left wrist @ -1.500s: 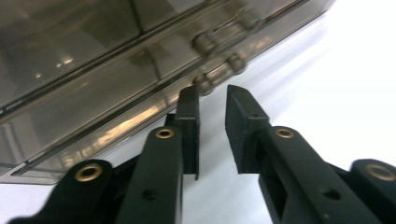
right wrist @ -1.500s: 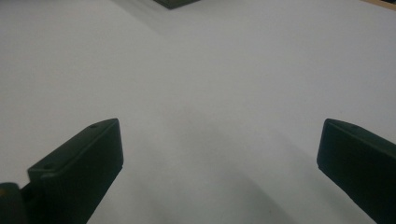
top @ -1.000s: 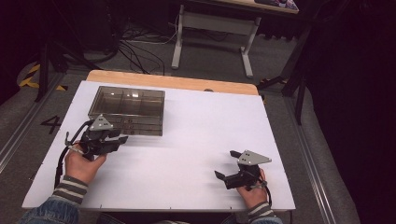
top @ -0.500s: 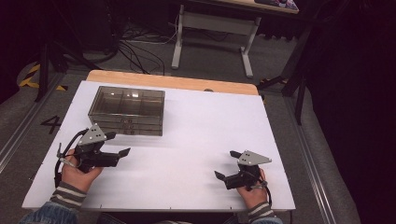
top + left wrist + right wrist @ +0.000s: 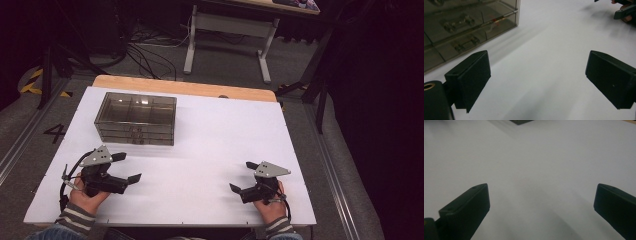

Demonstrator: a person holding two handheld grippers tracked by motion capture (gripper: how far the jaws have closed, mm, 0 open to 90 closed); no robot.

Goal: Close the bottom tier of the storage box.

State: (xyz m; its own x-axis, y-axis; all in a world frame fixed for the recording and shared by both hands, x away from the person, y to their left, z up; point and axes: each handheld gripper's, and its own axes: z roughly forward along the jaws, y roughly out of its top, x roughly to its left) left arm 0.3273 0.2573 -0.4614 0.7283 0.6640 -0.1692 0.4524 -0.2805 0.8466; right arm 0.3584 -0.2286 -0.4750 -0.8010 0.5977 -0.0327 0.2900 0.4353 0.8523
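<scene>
White table (image 5: 210, 135) w/ dark floor around. Drawer box (image 5: 135, 118) sits far-left on it, just ahead of left gripper (image 5: 127, 167), whose jaws have just been opening, nothing btwn. Right gripper (image 5: 244, 176) near-right, jaws spread, empty.

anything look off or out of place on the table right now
Nothing stands out. The smoky clear drawer box sits square and upright on the white table, its drawers pushed in, with no spill or damage to see. The left gripper, its jaws just opened with nothing between them, and the right gripper, also open, hold nothing.
</scene>
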